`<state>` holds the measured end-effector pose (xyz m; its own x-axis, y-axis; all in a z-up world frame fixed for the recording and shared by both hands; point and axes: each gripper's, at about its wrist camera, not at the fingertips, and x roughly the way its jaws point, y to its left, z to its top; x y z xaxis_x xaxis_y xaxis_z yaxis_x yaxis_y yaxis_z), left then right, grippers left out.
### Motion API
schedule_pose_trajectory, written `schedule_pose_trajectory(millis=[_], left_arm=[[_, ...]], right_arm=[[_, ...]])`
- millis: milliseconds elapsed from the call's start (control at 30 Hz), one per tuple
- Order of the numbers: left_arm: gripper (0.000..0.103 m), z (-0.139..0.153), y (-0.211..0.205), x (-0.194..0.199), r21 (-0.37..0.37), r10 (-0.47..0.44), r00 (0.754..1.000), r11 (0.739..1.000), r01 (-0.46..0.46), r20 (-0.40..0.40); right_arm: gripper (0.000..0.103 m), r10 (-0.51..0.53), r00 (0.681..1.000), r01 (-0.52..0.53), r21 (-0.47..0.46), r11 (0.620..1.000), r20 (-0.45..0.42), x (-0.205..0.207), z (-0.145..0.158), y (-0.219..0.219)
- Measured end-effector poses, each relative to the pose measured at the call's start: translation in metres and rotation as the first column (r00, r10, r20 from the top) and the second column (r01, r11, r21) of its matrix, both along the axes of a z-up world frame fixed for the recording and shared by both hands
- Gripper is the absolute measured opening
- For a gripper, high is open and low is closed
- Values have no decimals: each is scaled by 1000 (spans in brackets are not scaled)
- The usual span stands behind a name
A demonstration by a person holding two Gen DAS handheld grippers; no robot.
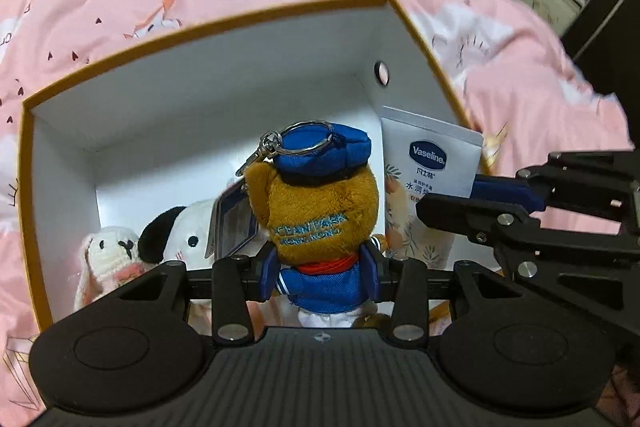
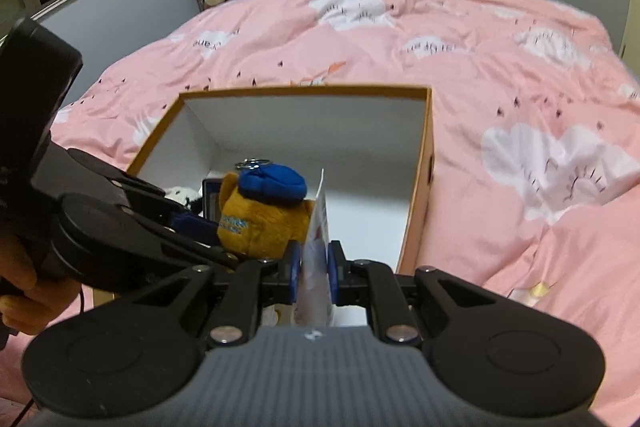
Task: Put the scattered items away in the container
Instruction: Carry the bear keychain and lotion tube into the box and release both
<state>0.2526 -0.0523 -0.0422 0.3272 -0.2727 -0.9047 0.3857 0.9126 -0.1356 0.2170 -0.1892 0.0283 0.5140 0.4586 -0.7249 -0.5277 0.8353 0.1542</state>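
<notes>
Over the open box (image 2: 420, 163), the left gripper (image 1: 320, 273) clenches the plush keychain (image 1: 320, 203) and the right gripper (image 2: 314, 269) pinches the lotion tube (image 2: 318, 223), so both next need lowering and letting go.

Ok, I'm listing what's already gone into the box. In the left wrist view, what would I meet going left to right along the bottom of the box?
White bunny plush → black-eared white dog plush → brown sailor plush keychain held between the left gripper's fingers → Vaseline tube gripped by the right gripper.
</notes>
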Motion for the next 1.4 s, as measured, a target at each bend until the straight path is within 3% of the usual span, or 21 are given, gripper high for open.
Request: schedule_pose_trajectory(millis=[100,267,633,800,1300,1400], left_arm=[[49,-9,-4,1,66,-34,999,997,35,-20],[52,-16,0,0,69,-43,999,997,45,-20],[60,-9,19,-17,-37,-41,999,998,41,-6],[50,-2,30,-29,-58,-5,1000,998,6,14],[50,20,43,-70,-25,123,988,992,-122,96],[50,21,49,-79,-20,157,982,988,-156,108]], right_arm=[[16,-6,999,6,10,1000,-38,5,-8,1],[15,-27,997,27,0,1000,-75,5,-19,5],[17,-56,995,57,7,998,-78,5,-21,4],[16,-79,995,80,6,997,-58,4,-18,4],[17,-65,994,61,-51,997,-90,-8,-30,22],[23,-51,993,45,-58,997,-110,-11,-31,25]])
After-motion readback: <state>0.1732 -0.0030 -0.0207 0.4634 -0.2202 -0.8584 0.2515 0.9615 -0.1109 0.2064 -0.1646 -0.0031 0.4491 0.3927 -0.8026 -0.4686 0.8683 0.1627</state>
